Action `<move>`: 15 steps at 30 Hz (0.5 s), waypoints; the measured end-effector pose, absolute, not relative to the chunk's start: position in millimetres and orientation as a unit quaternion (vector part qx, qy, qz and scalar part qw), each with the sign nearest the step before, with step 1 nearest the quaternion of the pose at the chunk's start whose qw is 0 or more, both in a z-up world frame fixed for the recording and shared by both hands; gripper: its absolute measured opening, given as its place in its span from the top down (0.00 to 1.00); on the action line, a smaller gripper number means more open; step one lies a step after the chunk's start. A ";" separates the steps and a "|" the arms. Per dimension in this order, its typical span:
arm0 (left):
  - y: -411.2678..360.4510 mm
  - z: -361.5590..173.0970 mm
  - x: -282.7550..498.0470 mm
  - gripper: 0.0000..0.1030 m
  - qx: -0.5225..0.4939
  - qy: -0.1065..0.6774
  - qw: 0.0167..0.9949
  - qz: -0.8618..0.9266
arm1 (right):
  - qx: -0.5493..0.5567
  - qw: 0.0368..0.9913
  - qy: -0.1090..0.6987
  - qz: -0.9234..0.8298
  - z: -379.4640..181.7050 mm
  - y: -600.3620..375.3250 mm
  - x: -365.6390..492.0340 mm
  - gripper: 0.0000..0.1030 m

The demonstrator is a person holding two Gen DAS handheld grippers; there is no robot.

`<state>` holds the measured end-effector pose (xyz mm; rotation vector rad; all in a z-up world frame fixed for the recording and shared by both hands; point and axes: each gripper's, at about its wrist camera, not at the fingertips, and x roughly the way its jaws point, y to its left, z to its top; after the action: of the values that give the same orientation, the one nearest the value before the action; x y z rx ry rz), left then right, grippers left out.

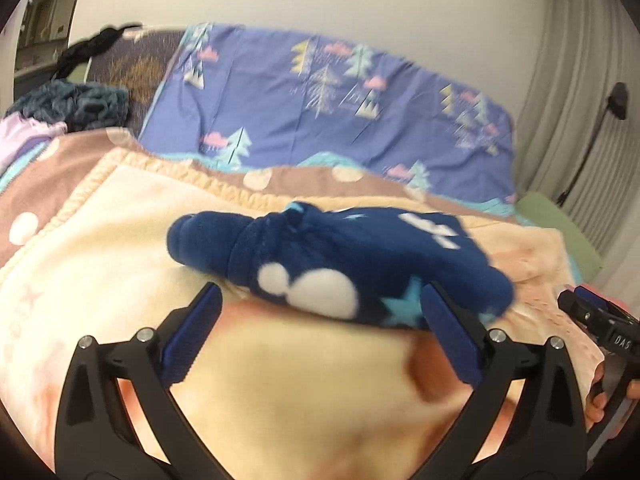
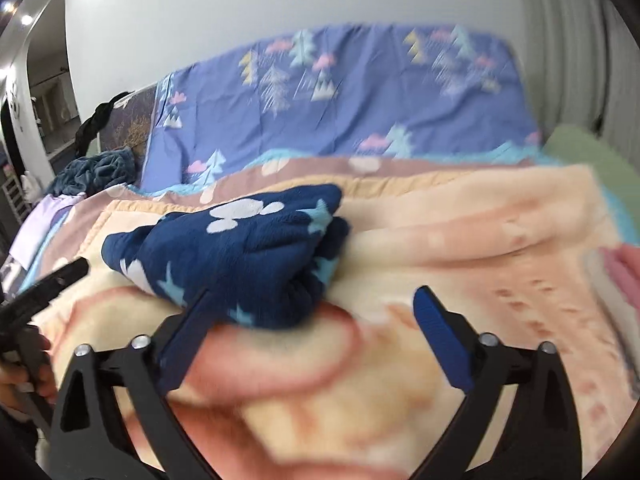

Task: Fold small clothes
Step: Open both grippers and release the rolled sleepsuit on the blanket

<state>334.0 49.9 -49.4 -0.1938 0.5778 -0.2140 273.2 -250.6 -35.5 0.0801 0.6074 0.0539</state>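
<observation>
Left wrist view: left gripper [image 1: 322,300] jaws spread, empty, near crumpled navy fleece garment [image 1: 340,264] on cream plush blanket [image 1: 100,248]. Right gripper [image 2: 316,306] likewise spread, empty.

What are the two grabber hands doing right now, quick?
Left gripper: open, holding nothing; the navy fleece garment lies just ahead on the blanket.
Right gripper: open, holding nothing; the garment sits by its left finger.

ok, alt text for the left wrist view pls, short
A bunched navy fleece garment with white blobs and light-blue stars lies on a cream blanket, just ahead of the open left gripper, whose blue-padded fingers hold nothing. Behind is a purple tree-print sheet; the right gripper shows at the right edge.
</observation>
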 end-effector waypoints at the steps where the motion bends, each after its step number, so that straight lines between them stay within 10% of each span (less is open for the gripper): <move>1: 48.8 -44.1 320.2 0.02 -0.090 0.273 0.952 -0.106 | 0.030 0.956 0.289 0.024 -32.5 -251.9 257.3 0.03; 15: 0.6 21.3 129.7 0.02 0.018 0.180 0.982 -0.058 | -0.025 0.974 0.222 -0.032 5.4 -241.7 107.3 0.01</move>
<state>129.7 0.6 21.3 0.0364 0.3629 -0.1168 107.3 -241.7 5.4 -0.0504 0.4470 -0.0643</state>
